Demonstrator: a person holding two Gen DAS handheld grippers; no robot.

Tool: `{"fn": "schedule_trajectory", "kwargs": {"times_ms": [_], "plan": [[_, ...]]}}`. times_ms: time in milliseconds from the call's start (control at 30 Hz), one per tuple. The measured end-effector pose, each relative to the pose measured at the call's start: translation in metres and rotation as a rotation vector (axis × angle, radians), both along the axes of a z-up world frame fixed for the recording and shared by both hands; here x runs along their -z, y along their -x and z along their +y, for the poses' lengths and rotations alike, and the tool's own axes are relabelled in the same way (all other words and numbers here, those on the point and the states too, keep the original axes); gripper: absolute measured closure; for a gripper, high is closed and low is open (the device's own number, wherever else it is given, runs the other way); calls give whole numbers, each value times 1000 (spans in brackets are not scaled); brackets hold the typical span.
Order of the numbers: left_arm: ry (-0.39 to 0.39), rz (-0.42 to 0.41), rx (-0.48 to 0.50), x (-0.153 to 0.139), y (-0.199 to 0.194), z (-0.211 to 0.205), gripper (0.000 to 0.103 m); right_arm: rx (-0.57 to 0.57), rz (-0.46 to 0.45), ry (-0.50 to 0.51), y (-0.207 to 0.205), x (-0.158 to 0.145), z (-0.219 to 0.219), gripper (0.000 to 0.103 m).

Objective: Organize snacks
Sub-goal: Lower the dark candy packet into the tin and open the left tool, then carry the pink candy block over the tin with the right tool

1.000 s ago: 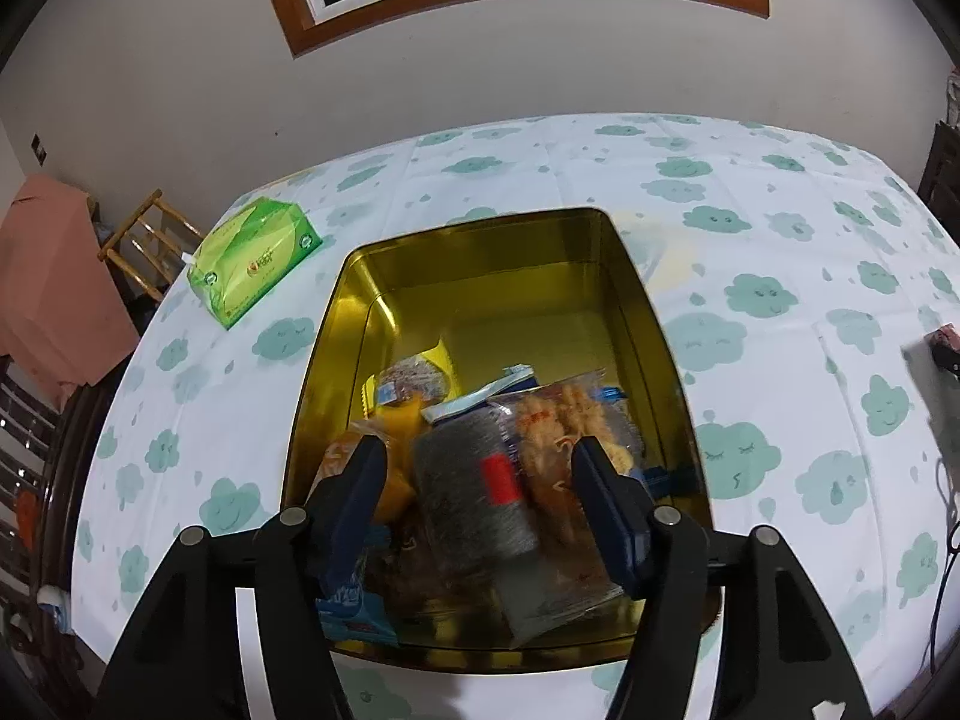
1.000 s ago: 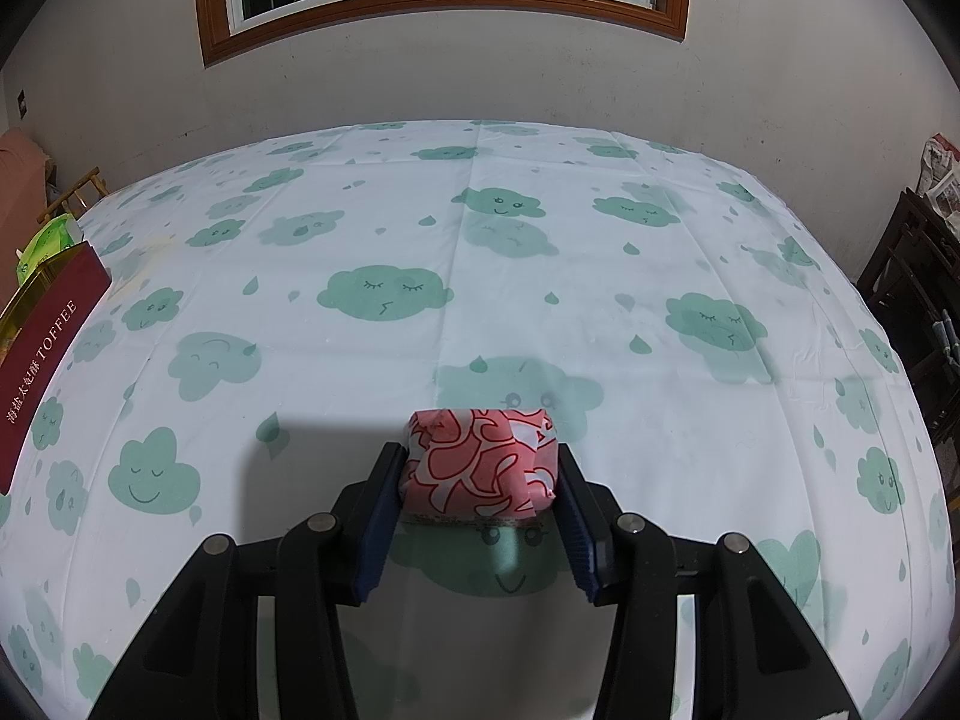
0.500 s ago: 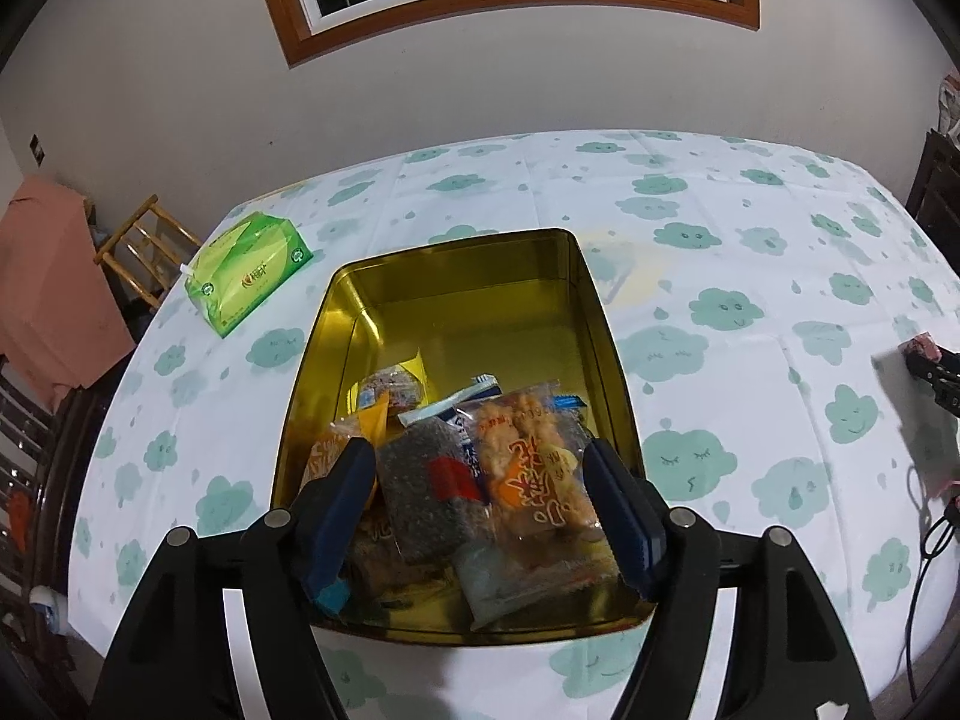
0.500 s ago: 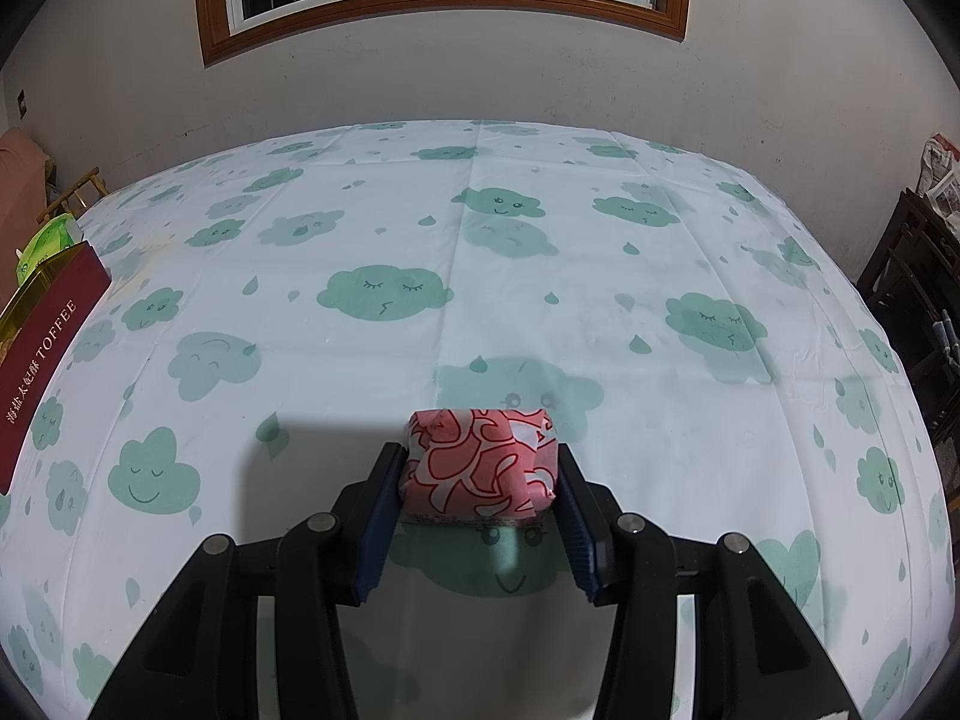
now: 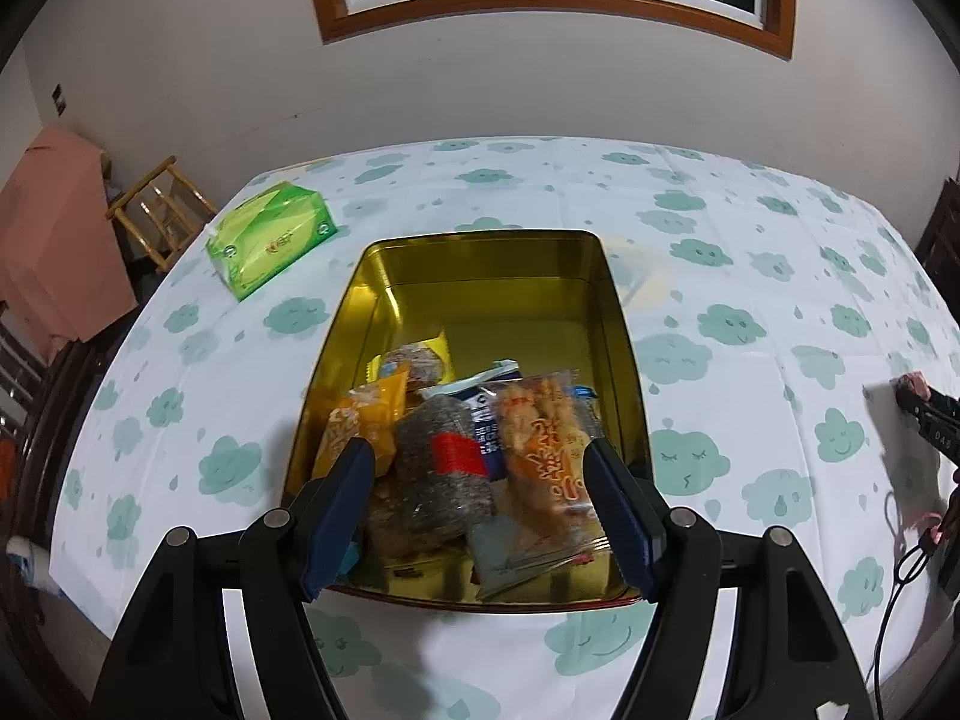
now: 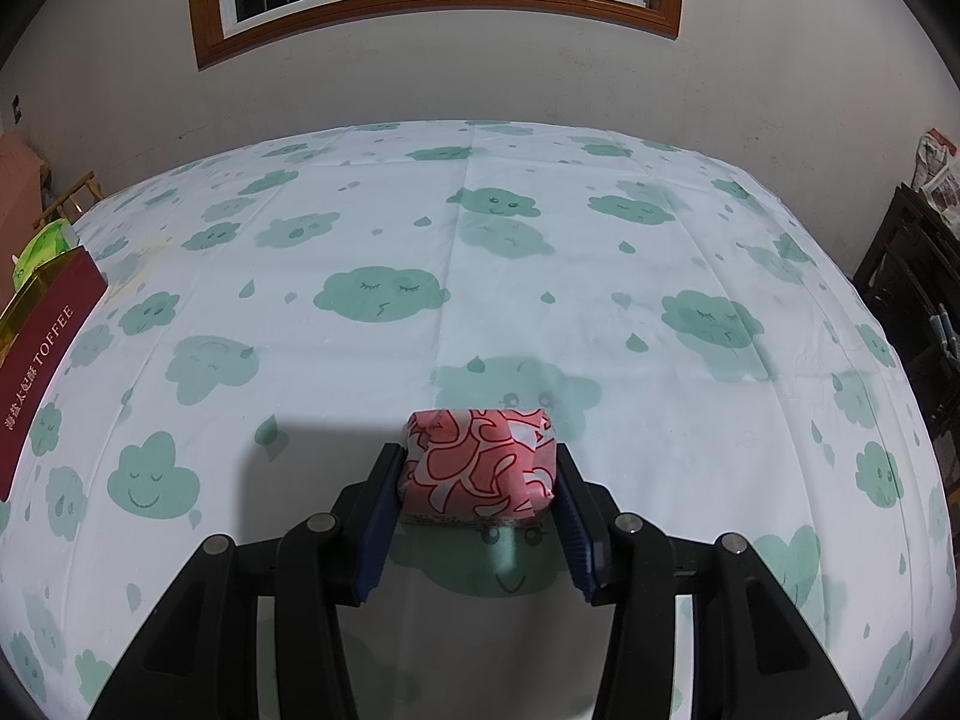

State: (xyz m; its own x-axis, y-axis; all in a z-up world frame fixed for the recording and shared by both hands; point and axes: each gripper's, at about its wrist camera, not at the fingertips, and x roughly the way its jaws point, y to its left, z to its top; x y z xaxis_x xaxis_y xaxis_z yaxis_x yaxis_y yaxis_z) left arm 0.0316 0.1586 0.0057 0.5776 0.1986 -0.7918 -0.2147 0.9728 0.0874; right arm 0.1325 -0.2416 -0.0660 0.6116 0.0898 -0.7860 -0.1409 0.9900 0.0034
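A gold tin (image 5: 480,238) stands on the cloud-print tablecloth and holds several snack packets in its near half: an orange cracker packet (image 5: 540,450), a grey packet with a red label (image 5: 444,468) and a yellow one (image 5: 360,420). My left gripper (image 5: 480,456) hovers over them, open, with nothing pressed between its pads. My right gripper (image 6: 477,456) is shut on a pink-and-red patterned packet (image 6: 477,462), low over the cloth. The left wrist view shows that gripper (image 5: 924,414) far right of the tin.
A green tissue pack (image 5: 270,240) lies beyond the tin's left corner. The tin's red side marked TOFFEE (image 6: 42,360) shows at the left edge of the right wrist view. A wooden chair (image 5: 162,210) stands off the table's left side, dark furniture (image 6: 918,276) off the right.
My left gripper drew back and up from the tin with its jaws wider, so more of the tin shows. The right gripper and its pink packet stayed put.
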Motion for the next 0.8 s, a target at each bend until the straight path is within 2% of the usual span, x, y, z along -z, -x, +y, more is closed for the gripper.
{"fn": "schedule_trajectory", "kwargs": {"times_ms": [433,667,800], "plan": [[-3,-2,-58,4,13,22,33,119,38,10,1,-5,3,56],[18,-5,-84,8,19,33,31,112,31,4,11,-20,23,56],[14,-4,-90,9,21,37,31,66,21,-3,18,-30,44,56]]}}
